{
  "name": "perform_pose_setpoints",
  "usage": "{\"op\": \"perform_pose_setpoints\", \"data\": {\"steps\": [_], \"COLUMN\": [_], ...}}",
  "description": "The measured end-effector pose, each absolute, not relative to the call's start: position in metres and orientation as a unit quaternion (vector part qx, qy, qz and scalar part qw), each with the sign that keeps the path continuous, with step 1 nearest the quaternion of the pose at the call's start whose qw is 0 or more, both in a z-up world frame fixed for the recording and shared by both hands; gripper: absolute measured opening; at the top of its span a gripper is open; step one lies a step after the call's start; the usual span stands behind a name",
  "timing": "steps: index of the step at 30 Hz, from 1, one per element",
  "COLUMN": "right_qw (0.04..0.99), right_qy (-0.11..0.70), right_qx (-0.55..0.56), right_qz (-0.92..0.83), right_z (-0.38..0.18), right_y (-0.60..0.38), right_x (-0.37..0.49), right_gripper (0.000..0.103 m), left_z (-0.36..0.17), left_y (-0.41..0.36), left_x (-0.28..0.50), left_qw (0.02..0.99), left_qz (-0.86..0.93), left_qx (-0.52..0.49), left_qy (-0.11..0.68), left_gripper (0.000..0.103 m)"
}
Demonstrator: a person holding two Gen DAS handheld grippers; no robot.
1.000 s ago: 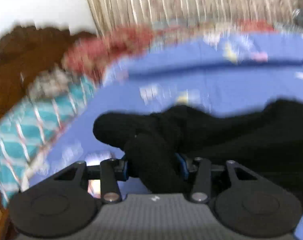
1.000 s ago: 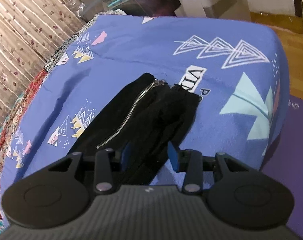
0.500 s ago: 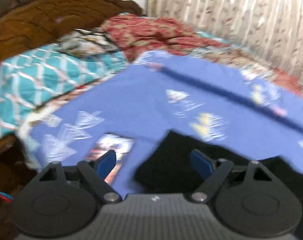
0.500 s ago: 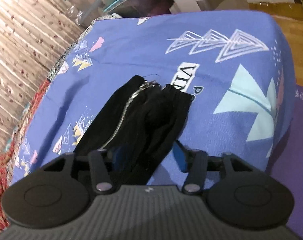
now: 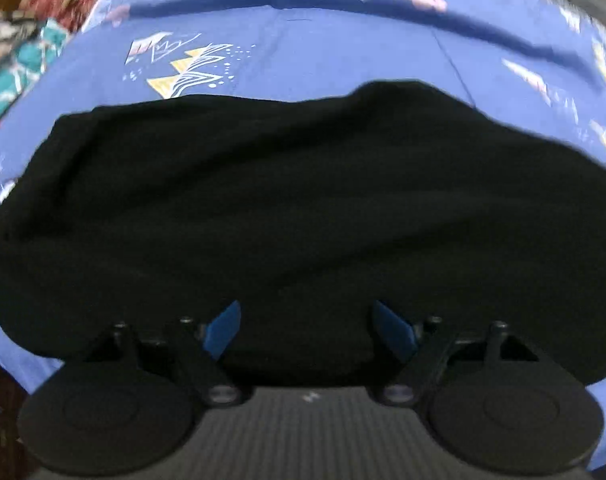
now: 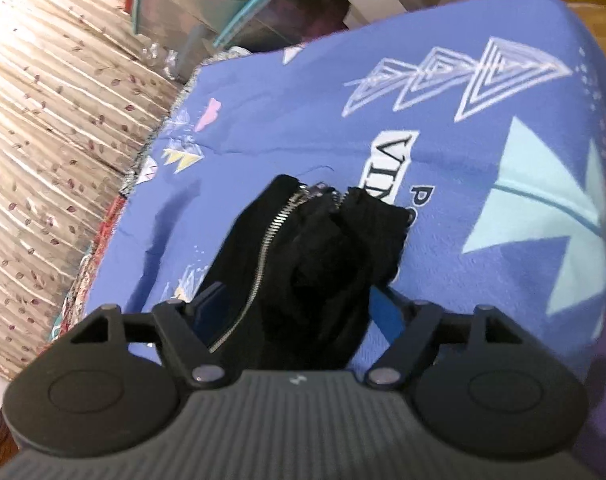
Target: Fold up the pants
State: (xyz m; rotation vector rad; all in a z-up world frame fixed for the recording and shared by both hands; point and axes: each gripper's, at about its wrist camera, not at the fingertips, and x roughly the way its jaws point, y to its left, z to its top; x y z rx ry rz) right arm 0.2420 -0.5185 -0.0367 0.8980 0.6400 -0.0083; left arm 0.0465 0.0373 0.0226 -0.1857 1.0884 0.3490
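Black pants (image 5: 303, 208) are soft, limp cloth; my left gripper (image 5: 309, 326) and right gripper (image 6: 291, 300), just opening, straddle it unclamped; grasp at hem edges.

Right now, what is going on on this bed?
A person is folding black pants on a blue patterned bedsheet, a handheld gripper in each hand. The left gripper hangs open over the broad dark fabric, its jaws having just spread. The right gripper sits at the zipper end; its jaws have just been opening, cloth between them but apparently not pinched. It looks like a fold was just released.
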Motion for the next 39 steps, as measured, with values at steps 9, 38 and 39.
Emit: {"op": "perform_pose_setpoints", "data": {"steps": [9, 38, 39], "right_qw": [0.871, 0.862, 0.867], "right_qy": [0.311, 0.324, 0.319], "right_qx": [0.377, -0.015, 0.0], "right_qz": [-0.048, 0.39, 0.382], "right_z": [-0.04, 0.063, 0.064], "right_y": [-0.516, -0.226, -0.227], "right_x": [0.244, 0.143, 0.145], "right_gripper": [0.02, 0.051, 0.051], "left_z": [0.023, 0.082, 0.081], "left_y": [0.042, 0.141, 0.154], "left_x": [0.048, -0.049, -0.055], "left_qw": [0.831, 0.896, 0.893], "left_qz": [0.17, 0.073, 0.091], "left_qx": [-0.093, -0.249, -0.261], "left_qy": [0.521, 0.36, 0.356], "left_gripper": [0.079, 0.093, 0.093]}}
